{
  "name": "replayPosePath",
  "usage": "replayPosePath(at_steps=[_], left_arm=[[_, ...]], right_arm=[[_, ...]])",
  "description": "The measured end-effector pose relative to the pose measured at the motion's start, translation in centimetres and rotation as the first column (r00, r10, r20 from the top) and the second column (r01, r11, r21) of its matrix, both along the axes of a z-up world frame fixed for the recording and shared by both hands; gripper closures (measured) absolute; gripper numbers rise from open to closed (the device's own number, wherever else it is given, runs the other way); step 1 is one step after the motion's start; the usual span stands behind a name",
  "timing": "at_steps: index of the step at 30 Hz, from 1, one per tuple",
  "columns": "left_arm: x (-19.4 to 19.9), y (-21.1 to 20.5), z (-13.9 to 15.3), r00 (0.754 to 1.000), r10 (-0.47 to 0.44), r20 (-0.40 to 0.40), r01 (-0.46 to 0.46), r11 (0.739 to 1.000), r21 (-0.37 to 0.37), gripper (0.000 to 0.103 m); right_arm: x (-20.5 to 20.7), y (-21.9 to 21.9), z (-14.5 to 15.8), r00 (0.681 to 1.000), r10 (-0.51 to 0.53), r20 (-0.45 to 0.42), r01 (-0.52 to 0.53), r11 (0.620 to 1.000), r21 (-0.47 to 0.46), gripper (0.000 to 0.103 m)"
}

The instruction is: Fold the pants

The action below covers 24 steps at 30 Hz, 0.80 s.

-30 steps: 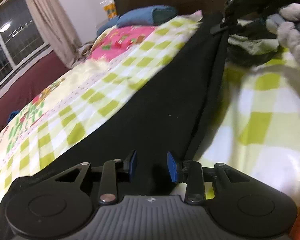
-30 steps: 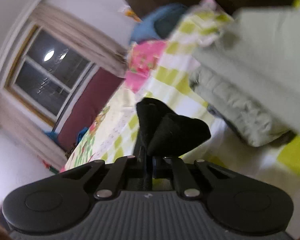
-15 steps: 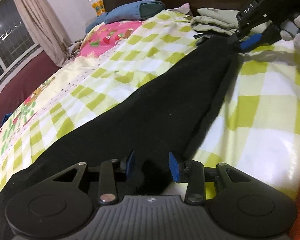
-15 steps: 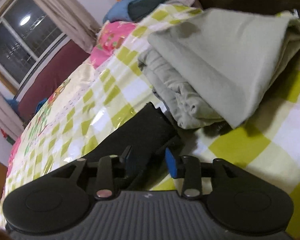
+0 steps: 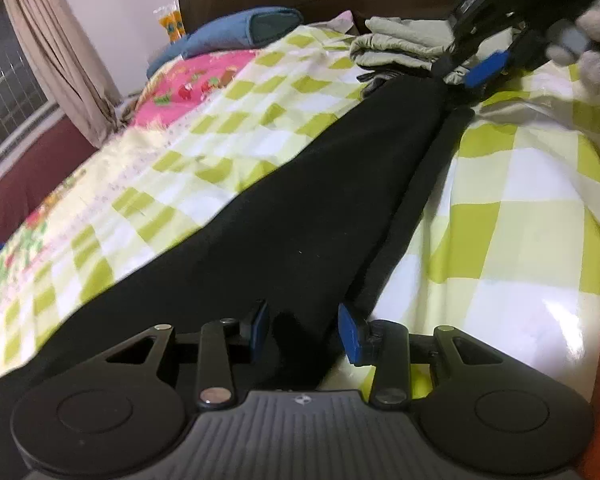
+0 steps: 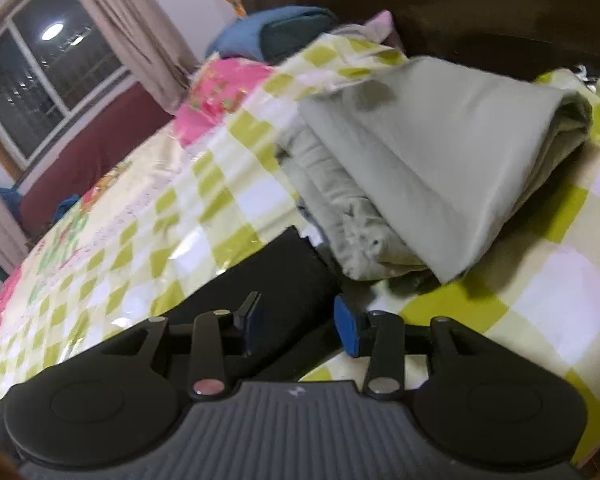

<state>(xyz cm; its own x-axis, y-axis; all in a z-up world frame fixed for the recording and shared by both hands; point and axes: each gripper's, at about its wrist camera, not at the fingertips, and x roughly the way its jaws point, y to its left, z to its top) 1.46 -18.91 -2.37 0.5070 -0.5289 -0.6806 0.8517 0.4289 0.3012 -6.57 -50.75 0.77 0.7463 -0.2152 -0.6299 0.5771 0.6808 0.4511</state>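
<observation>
Left wrist view: window and curtain at far left. Black pants lie stretched flat along the checked bedspread, narrow end towards the headboard. Left gripper over the wide near end, jaws spread, cloth bunched between the pads but not pinched. Folded grey clothes beside the far end. Right gripper at upper right, its jaws just opened, pants end lying between them unclamped

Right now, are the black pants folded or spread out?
Spread out lengthwise: the black pants lie as one long strip across the checked bedsheet.
</observation>
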Motion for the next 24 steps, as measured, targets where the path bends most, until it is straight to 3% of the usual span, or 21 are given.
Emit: replayPosePath(at_steps=[5, 9, 15, 17, 18, 20, 24], left_arm=[[-0.2, -0.5, -0.6, 1.0, -0.003, 0.0, 0.003, 1.0, 0.025, 0.05], [-0.3, -0.4, -0.5, 1.0, -0.009, 0.003, 0.009, 0.999, 0.032, 0.05], [-0.3, -0.3, -0.6, 1.0, -0.011, 0.0, 0.011, 1.0, 0.014, 0.05], [-0.3, -0.3, -0.4, 1.0, -0.003, -0.005, 0.003, 1.0, 0.006, 0.05], [-0.2, -0.3, -0.3, 1.0, 0.002, -0.005, -0.002, 1.0, 0.001, 0.05], [-0.2, -0.2, 0.2, 1.0, 0.012, 0.014, -0.011, 1.0, -0.009, 0.05], [-0.2, 0.0, 2.2, 0.999, 0.011, 0.043, -0.008, 0.997, -0.079, 0.05]], right_arm=[[1.9, 0.3, -1.6, 0.999, 0.051, -0.002, -0.051, 0.998, 0.029, 0.061], [3.6, -0.8, -3.9, 0.996, 0.022, -0.082, -0.012, 0.993, 0.116, 0.064], [3.6, -1.5, -3.5, 1.0, -0.003, -0.01, 0.004, 0.994, 0.108, 0.062], [4.6, -1.9, -3.6, 1.0, -0.012, 0.008, 0.011, 0.996, 0.093, 0.077], [5.0, -2.2, -3.6, 1.0, -0.01, 0.009, 0.009, 0.993, 0.119, 0.097], [5.3, -2.4, -2.7, 0.997, 0.013, 0.075, -0.027, 0.98, 0.195, 0.098], [5.2, -1.4, 2.3, 0.967, 0.094, 0.236, -0.129, 0.982, 0.137, 0.099]])
